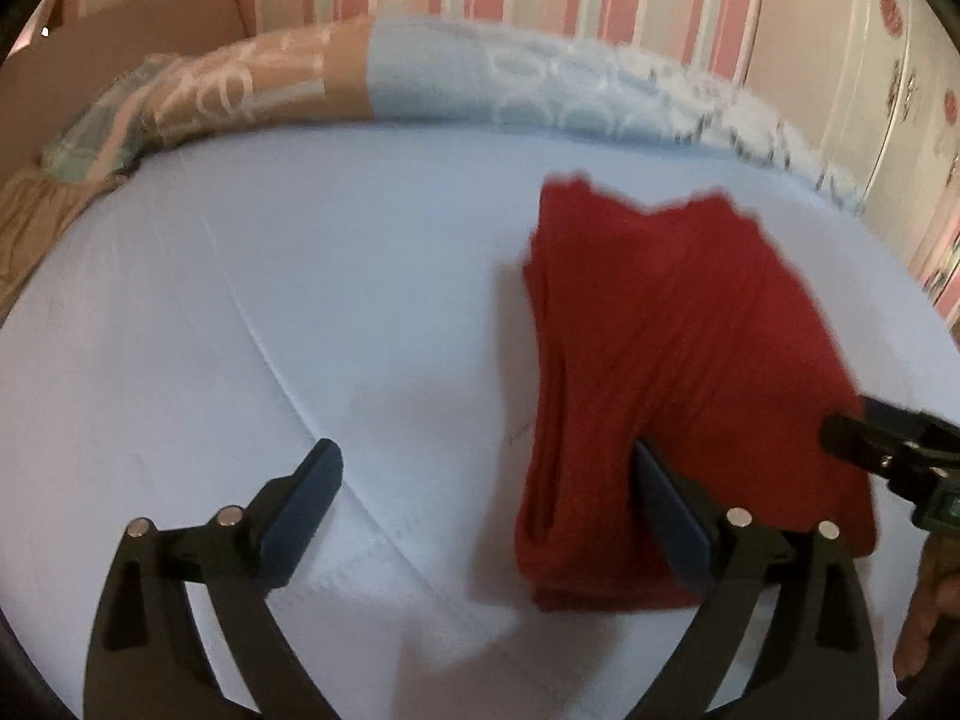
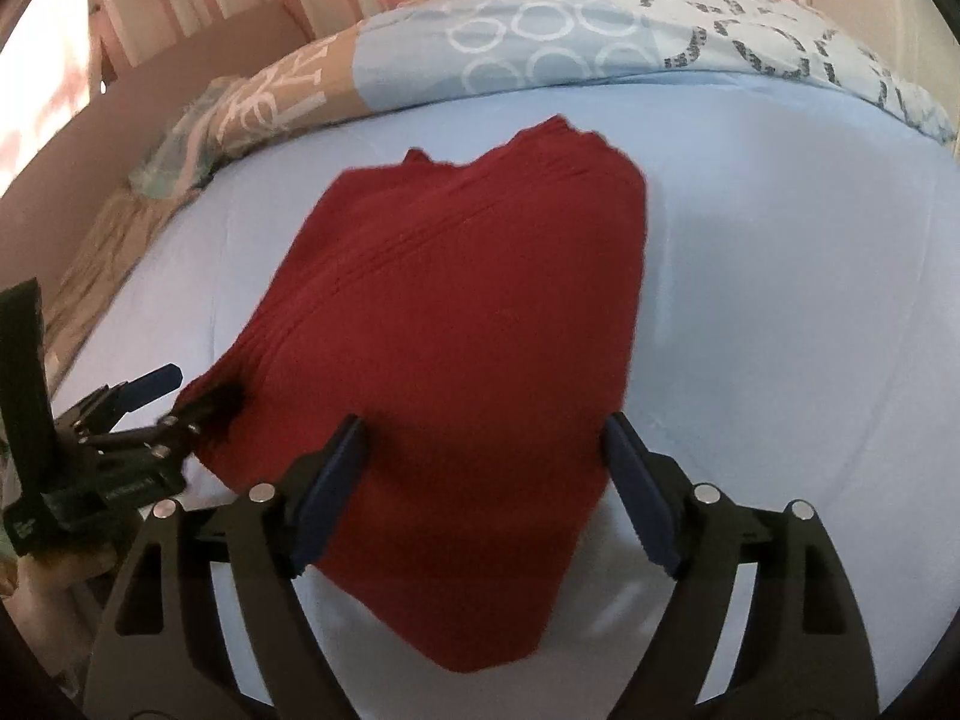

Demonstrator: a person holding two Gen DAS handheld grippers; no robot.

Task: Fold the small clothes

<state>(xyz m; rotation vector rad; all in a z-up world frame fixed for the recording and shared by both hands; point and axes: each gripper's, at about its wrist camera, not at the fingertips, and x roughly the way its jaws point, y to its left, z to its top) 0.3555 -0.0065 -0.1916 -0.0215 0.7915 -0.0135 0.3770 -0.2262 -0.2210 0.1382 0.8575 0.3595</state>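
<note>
Both cameras sit on the claws, looking down close at the bed (image 1: pixel 180 300); both see the red cloth (image 2: pixel 468 312).

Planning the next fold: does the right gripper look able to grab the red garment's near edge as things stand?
Probably yes. The right gripper is open, with the red garment lying flat on the sheet between its fingers, and nothing covers that edge.

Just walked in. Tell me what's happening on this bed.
A person is folding a red garment on a bed with a light blue sheet, using a pair of tongs in each hand. The garment lies folded into a compact stack. Both tongs are open and grip nothing: the left tongs sit at its near left edge, the right tongs straddle its near end. A patterned blanket lies bunched along the far side.
</note>
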